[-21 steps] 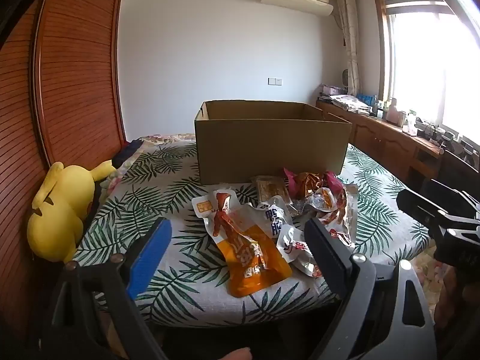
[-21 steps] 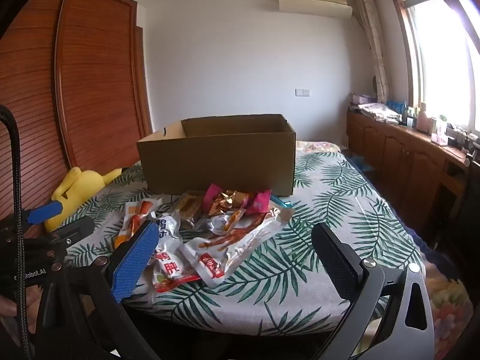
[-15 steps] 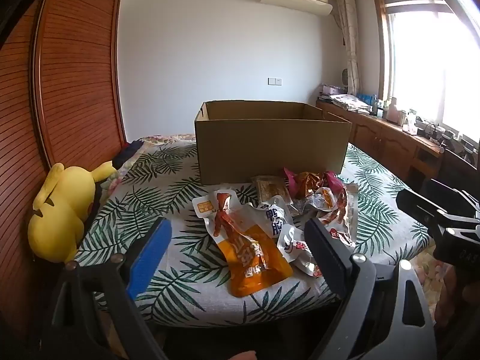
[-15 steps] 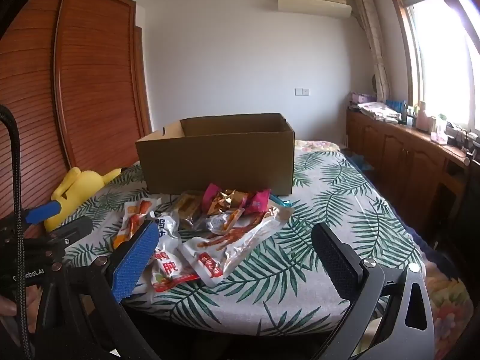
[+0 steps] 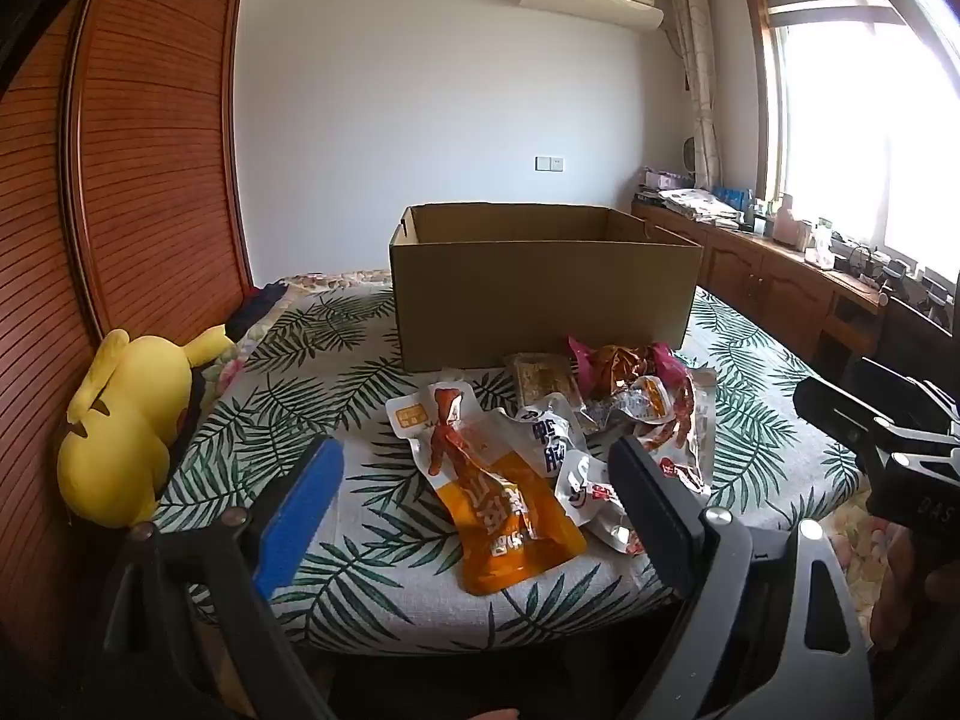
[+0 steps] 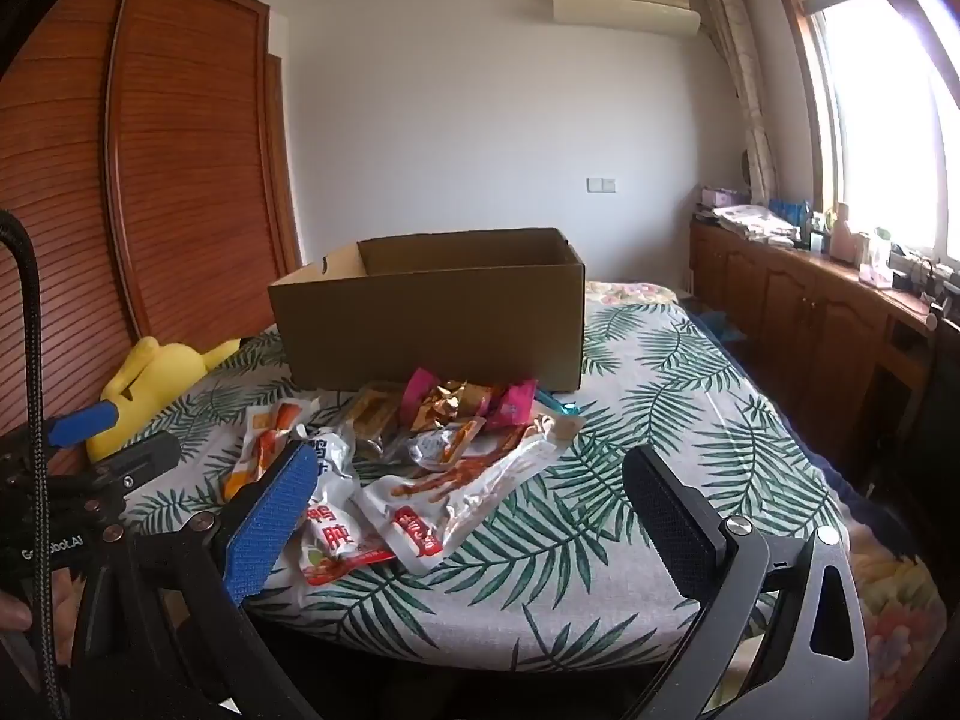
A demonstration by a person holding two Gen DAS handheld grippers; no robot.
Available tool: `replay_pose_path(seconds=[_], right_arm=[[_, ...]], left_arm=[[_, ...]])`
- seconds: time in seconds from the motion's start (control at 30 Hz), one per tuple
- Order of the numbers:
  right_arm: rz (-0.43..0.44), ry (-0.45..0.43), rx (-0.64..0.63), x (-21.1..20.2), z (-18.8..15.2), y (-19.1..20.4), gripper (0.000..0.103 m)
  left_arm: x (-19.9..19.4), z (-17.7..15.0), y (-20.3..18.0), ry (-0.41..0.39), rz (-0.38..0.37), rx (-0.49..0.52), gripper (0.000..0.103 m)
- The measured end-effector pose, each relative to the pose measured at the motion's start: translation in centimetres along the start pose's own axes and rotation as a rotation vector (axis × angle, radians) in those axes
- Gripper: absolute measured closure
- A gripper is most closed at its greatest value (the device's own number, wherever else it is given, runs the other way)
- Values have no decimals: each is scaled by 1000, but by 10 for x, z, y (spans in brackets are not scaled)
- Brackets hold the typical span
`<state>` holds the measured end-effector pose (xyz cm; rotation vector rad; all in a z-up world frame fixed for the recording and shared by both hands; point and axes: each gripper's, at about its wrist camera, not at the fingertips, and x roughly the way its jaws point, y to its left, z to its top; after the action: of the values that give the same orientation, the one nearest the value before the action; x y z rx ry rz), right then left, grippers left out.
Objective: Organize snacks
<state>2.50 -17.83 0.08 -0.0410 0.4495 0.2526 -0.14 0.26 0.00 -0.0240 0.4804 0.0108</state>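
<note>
At the far left a soft yellow plush toy (image 5: 126,426) lies half behind the edge of the bed (image 5: 288,420), its face turned from me. My left gripper (image 5: 474,516) hangs low over the leaf-print cover, fingers wide apart, nothing between them. Ahead lies the heap of snacks (image 5: 558,426): a glossy orange pouch (image 5: 504,510) nearest, crinkled foil and clear packets overlapping so I cannot tell them apart. Behind stands the open cardboard box (image 5: 540,294), its inside hidden by the near wall. My right gripper (image 6: 474,510), fingers equally spread and empty, sits at the right, cut off by the frame.
</note>
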Motion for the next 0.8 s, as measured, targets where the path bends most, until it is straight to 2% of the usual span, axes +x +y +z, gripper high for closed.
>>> replay_pose_path(seconds=[0.8], right_arm=[[-5,-4,-1,0,-1,1,0]], left_arm=[[-1,0,-2,0,5,2,12]])
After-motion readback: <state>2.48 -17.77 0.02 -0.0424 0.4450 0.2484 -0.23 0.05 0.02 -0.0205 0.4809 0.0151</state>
